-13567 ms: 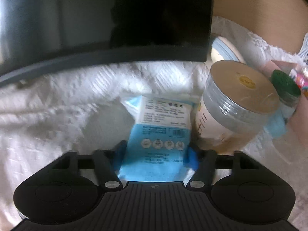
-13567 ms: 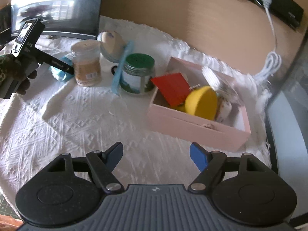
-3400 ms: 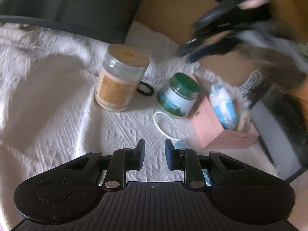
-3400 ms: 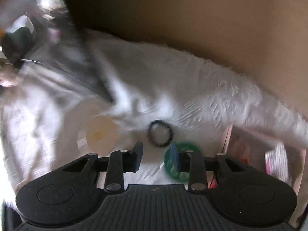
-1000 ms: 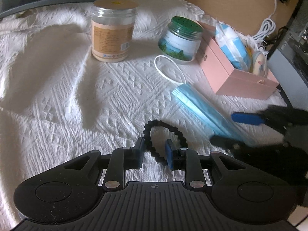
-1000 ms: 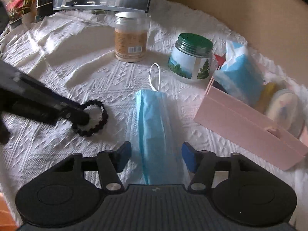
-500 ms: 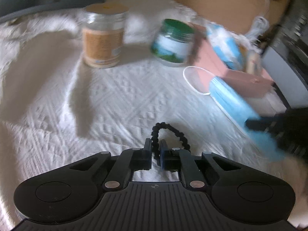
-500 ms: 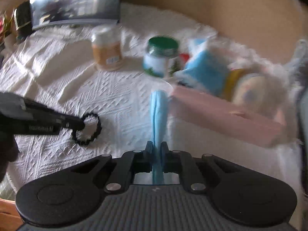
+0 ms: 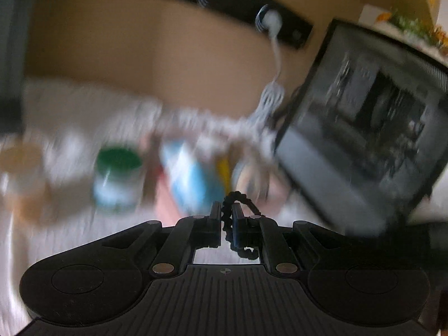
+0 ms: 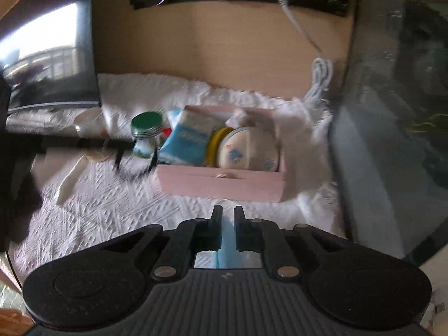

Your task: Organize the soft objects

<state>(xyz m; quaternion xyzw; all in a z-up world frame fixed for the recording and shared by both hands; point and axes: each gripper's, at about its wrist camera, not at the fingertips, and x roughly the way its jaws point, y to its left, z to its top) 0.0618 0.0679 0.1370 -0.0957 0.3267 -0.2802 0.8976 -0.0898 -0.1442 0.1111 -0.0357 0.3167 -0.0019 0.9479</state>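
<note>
My left gripper (image 9: 226, 208) is shut on a black beaded hair tie (image 9: 238, 197) and holds it in the air in front of the pink box (image 9: 168, 204); that view is blurred. My right gripper (image 10: 228, 212) is shut on a light blue face mask (image 10: 226, 240), held above the white cloth just in front of the pink box (image 10: 221, 180). The box holds a blue tissue pack (image 10: 187, 140), a yellow item (image 10: 214, 142) and a round cream pouch (image 10: 246, 148). The left gripper shows in the right wrist view (image 10: 134, 159) with the hair tie hanging from it.
A green-lidded jar (image 10: 147, 134) and a tan-lidded jar (image 10: 89, 128) stand left of the box on the white cloth (image 10: 112, 201). A dark monitor (image 10: 392, 140) is at the right, another screen (image 10: 47, 64) at the back left. A white cable (image 10: 319, 75) hangs by the wall.
Both grippers have lifted off the cloth with their items and moved toward the pink box. The hair tie and the mask are now in the air.
</note>
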